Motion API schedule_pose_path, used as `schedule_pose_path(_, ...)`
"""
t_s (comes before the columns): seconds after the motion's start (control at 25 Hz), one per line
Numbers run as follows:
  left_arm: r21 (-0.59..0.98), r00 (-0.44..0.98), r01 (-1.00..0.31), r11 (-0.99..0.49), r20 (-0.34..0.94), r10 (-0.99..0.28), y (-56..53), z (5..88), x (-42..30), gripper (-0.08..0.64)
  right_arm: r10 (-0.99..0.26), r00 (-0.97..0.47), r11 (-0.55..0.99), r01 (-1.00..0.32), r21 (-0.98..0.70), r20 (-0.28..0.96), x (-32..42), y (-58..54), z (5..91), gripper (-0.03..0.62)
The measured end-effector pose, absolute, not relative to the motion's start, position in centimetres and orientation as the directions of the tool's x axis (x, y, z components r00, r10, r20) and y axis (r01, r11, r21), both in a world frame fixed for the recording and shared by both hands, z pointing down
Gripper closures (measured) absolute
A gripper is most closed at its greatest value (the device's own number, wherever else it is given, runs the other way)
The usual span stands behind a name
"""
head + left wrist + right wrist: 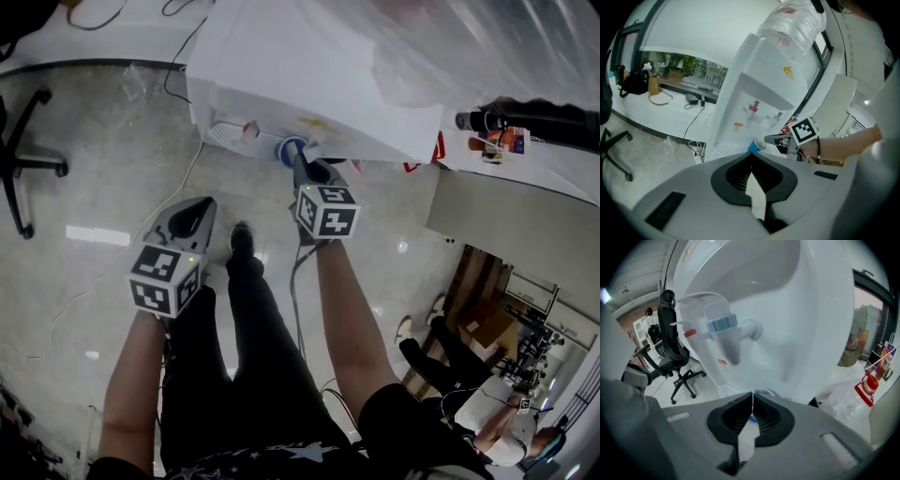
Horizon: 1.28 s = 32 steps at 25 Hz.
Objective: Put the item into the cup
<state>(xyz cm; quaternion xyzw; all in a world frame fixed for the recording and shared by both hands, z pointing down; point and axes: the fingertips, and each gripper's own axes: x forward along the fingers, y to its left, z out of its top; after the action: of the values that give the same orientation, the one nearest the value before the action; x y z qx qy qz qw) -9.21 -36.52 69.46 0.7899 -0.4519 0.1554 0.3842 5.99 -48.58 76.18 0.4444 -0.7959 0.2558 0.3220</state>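
The right hand-held gripper is clamped on the rim of the blue cup and holds it at the white water dispenser, below its taps. The left hand-held gripper is well apart from them, with its jaws together and nothing between.

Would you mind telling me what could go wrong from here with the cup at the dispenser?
The right gripper pinches the blue cup only by its thin rim, so it may tilt or slip once water adds weight. The cup is not clearly lined up under the blue tap, so water could miss it. The empty left gripper hangs back, unable to steady it.
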Motion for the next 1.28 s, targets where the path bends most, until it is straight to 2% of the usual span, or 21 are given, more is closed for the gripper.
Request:
schedule_pose_path(0.16, 0.469, 0.545, -0.832, -0.296, 0.599, -0.586, -36.2, 69.8, -9.2, 0.555, -0.541, -0.398, 0.471, -0.873, -0.126, 0.741, 5.9, -48.5, 76.5, 0.584)
schedule_pose_path(0.24, 0.468, 0.548, -0.831, -0.299, 0.601, -0.583, -36.1, 70.0, -9.2, 0.555, -0.539, -0.4, 0.466, -0.875, -0.132, 0.742, 5.9, -48.5, 76.7, 0.518)
schedule_pose_path(0.6, 0.466, 0.556, -0.827, -0.315, 0.599, -0.576, -35.5, 68.8, -9.1, 0.555, -0.557, -0.395, 0.438, -0.887, -0.146, 0.731, 6.3, -47.7, 75.1, 0.518)
schedule_pose_path(0.96, 0.46, 0.597, -0.802, -0.382, 0.584, -0.55, -33.7, 65.3, -8.8, 0.555, -0.603, -0.424, 0.362, -0.9, -0.242, 0.675, 5.8, -43.7, 70.1, 0.518)
schedule_pose_path(1.28, 0.453, 0.64, -0.768, -0.454, 0.567, -0.518, -31.3, 61.7, -8.9, 0.555, -0.669, -0.404, 0.243, -0.912, -0.33, 0.624, 6.3, -39.0, 65.8, 0.529)
